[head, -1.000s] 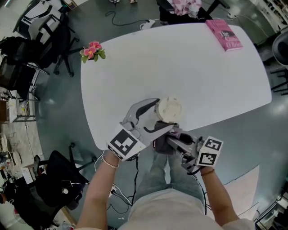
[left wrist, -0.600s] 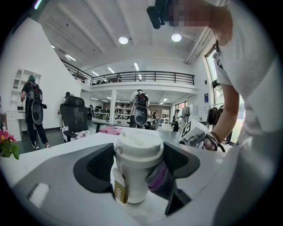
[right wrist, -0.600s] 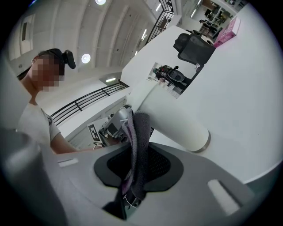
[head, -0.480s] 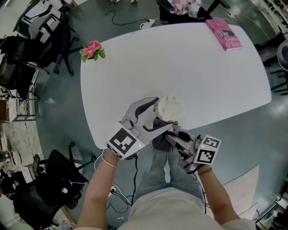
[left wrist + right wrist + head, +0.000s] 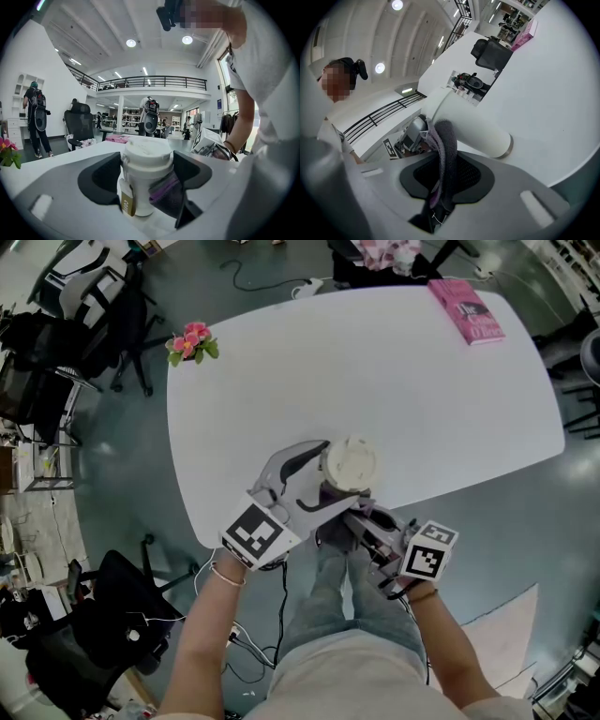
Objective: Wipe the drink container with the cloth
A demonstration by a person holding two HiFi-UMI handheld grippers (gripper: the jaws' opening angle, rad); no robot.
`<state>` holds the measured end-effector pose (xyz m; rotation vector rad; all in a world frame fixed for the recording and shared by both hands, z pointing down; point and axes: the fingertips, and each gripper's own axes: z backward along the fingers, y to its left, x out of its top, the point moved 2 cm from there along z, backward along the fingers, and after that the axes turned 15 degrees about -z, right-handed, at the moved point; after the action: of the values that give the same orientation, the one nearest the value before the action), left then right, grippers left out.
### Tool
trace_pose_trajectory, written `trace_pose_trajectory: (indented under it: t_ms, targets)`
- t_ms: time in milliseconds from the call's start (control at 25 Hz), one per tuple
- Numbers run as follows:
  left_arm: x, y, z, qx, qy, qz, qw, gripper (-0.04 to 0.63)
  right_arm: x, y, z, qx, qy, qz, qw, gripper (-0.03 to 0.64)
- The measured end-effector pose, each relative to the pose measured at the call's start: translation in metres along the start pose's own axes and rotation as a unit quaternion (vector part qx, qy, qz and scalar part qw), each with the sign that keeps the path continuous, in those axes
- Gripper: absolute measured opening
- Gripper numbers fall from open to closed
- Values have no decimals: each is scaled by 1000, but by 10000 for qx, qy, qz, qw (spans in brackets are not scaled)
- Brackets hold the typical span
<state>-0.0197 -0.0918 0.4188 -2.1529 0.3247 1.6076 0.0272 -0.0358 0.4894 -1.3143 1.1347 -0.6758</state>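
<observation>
Both your forearms reach forward from your body and converge just past the table's near edge. Your left gripper (image 5: pixel 330 476) points slightly downward, its marker cube toward you. Its jaws stand wide and are clamped around the drink container (image 5: pixel 350 463), one jaw on either side of the body below the lid. Your right gripper (image 5: pixel 352 519) comes in from the right, rolled to one side, with its jaws clenched on the cloth (image 5: pixel 331 532). The cloth's dark grey and purple folds lie against the container's side, wedged beside the left gripper's near jaw.

The container, white and lidded, stands upright on the table (image 5: pixel 394 381) close to its near edge, so there is little margin on your side. Beyond it the white tabletop is open across its full width. A pink book (image 5: pixel 467 312) lies at the far right corner. Pink flowers (image 5: pixel 192 343) sit at the far left edge. Office chairs (image 5: pixel 94 296) stand on the floor past the left side.
</observation>
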Motion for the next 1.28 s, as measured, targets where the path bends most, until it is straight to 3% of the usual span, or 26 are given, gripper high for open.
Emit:
trace_pose_trajectory:
  t_ms: [680,1280]
  targets:
    - [1,1,1,-11,-61,-4,10000,353,-4,-24,-6,-559,56,-544,9969,67]
    - [1,2,0,15,-105,100,9999,353,-11,-52,-5,-1326,184,-1297,9825,67]
